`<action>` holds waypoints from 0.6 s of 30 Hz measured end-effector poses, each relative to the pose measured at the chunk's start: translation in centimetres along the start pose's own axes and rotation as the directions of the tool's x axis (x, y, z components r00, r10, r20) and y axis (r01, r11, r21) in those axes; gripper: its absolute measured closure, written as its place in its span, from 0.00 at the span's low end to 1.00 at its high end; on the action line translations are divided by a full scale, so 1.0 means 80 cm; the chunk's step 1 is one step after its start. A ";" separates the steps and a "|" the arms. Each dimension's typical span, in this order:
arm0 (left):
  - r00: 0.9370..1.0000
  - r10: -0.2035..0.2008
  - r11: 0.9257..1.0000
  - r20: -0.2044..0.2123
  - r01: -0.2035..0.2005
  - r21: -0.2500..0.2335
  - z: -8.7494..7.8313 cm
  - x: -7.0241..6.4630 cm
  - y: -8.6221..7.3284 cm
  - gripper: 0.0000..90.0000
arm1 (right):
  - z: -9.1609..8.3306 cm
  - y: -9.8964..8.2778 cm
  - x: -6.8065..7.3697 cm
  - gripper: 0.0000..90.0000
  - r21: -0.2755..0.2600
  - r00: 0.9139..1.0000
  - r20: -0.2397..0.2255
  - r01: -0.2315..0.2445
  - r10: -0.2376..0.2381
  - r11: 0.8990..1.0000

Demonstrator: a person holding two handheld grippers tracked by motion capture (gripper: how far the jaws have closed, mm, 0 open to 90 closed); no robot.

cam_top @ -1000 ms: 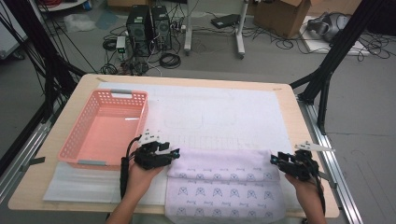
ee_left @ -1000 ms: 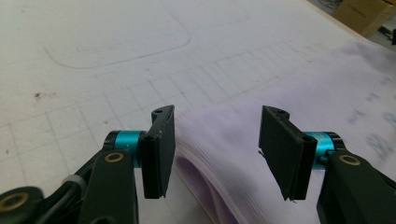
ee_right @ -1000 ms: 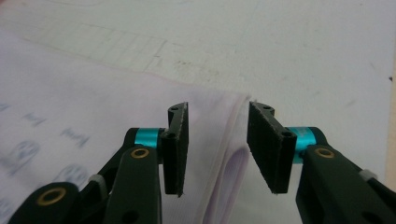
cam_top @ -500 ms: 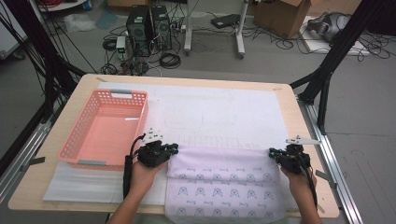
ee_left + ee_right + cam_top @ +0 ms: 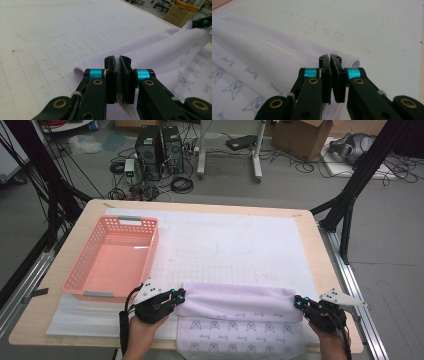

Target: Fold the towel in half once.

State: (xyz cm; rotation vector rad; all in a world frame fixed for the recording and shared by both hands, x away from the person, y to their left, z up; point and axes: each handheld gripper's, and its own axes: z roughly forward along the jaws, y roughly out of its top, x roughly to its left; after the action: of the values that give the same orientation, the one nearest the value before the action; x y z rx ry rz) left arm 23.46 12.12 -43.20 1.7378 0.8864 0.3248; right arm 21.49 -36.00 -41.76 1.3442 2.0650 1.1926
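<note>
We have each gripper (image 5: 179, 296) (image 5: 298, 303) clamped on a cloth (image 5: 240, 302) corner, mid-fold; next, carry the edge nearer evenly.

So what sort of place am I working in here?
Most likely a robotics lab or data-recording workshop, not a home. The table sits inside a black frame, desktop computers and loose cables lie on the floor behind it, and a cardboard box stands nearby.

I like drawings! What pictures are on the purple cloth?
Little cat faces, drawn in blue lines on the pale purple cloth. The right gripper view shows them best.
</note>
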 end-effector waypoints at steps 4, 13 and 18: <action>1.000 0.011 1.000 0.007 -0.011 0.005 -0.009 -0.013 -0.010 0.93 | -0.013 -0.013 0.007 0.96 0.002 1.000 -0.012 -0.006 0.006 1.000; 1.000 -0.002 1.000 0.001 0.002 0.024 -0.027 -0.036 -0.031 0.93 | -0.038 -0.039 0.019 0.96 0.022 1.000 -0.024 0.005 -0.004 1.000; 1.000 -0.004 1.000 0.000 0.004 0.026 -0.036 -0.050 -0.040 0.93 | -0.052 -0.049 0.026 0.96 0.023 1.000 -0.025 0.001 0.000 1.000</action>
State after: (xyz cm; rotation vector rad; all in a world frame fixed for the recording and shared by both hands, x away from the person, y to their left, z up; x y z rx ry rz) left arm 17.69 11.74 -44.24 1.7594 0.8969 0.3117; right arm 15.45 -36.64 -42.45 1.3455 2.1029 1.1946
